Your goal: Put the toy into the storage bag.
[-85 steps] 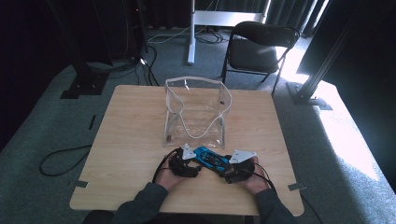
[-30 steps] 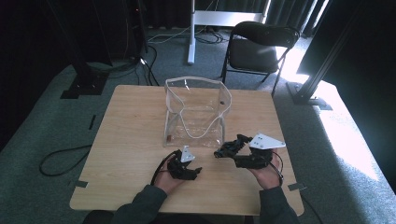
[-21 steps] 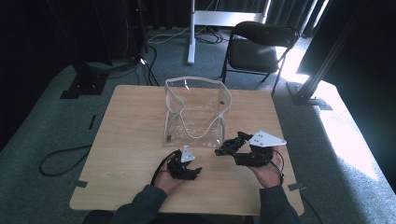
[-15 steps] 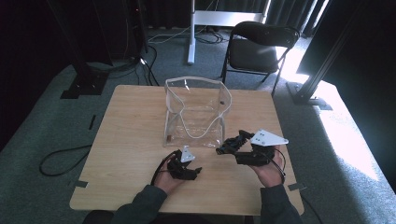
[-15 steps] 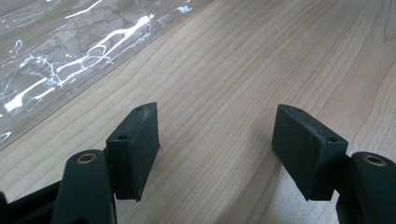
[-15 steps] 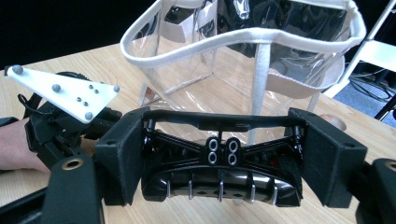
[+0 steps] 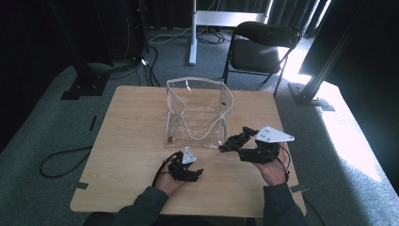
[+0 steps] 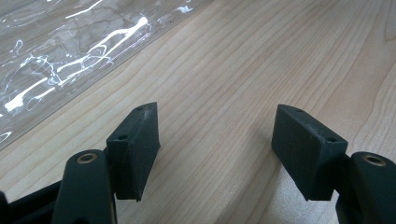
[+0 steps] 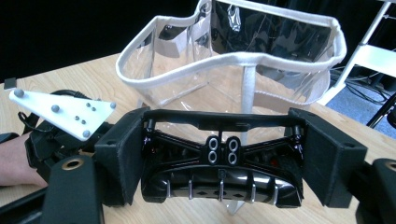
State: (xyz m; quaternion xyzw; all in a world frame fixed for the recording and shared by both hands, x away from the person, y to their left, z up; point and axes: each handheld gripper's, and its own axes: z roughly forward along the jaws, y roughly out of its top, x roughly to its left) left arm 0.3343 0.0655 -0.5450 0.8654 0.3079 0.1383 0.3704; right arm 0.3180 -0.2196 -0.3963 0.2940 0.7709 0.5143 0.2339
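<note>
A clear plastic bag (image 7: 197,110) with a white rim stands open at the table's middle; it also shows in the right gripper view (image 9: 233,60) and the left gripper view (image 8: 56,56). My right gripper (image 7: 234,141) hovers just right of the bag's front corner, lifted off the wood. In its own view, the right gripper (image 9: 224,154) is shut across the ends of a black ribbed plastic part (image 9: 219,184). My left gripper (image 7: 195,173) rests on the table in front of the bag. In its own view, the left gripper (image 8: 215,144) is open over bare wood.
The wooden table (image 7: 131,141) has free surface left of the bag and along the front edge. A black folding chair (image 7: 263,47) and a white stand post (image 7: 193,33) sit behind the table. Cables (image 7: 61,160) lie on the carpet at the left.
The two grippers were together over a blue-topped object at the front. The right one has since swung right and is rising slightly with the black part. The left hand stays put.
</note>
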